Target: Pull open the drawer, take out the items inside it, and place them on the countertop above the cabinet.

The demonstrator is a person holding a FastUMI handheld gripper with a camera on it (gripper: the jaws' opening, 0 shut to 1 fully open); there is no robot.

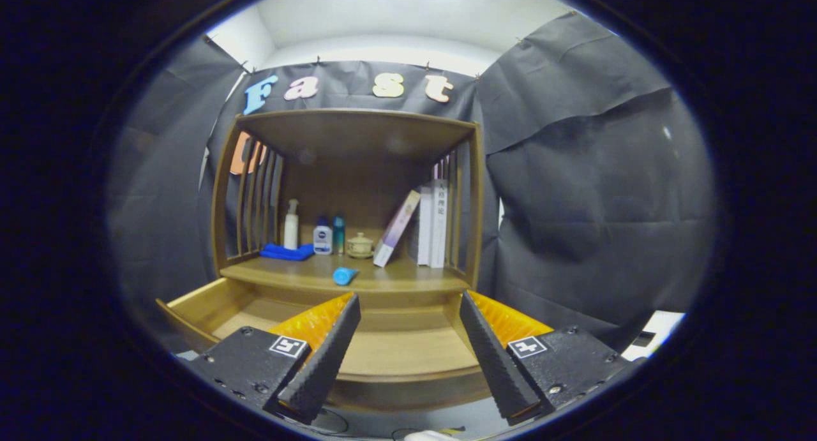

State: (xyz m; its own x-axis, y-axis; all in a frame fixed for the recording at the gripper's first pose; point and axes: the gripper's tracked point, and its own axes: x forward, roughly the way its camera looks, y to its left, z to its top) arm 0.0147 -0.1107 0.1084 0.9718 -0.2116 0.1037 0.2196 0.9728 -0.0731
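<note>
The wooden cabinet's drawer [396,351] is pulled out toward me, and its bare floor shows between and under my fingers. My gripper [408,310] hovers over the drawer, open, with nothing between the fingers. Beyond the fingertips lies the countertop [408,276] above the drawer. A small blue item [344,276] lies on its side near the countertop's front edge, just ahead of the left finger.
At the back of the countertop stand a white pump bottle [291,224], a white-and-blue bottle [322,237], a teal bottle [338,234], a small lidded jar [360,245] and a folded blue cloth [286,252]. Several books [429,224] lean at the right. Slatted wooden sides and a top board enclose the shelf.
</note>
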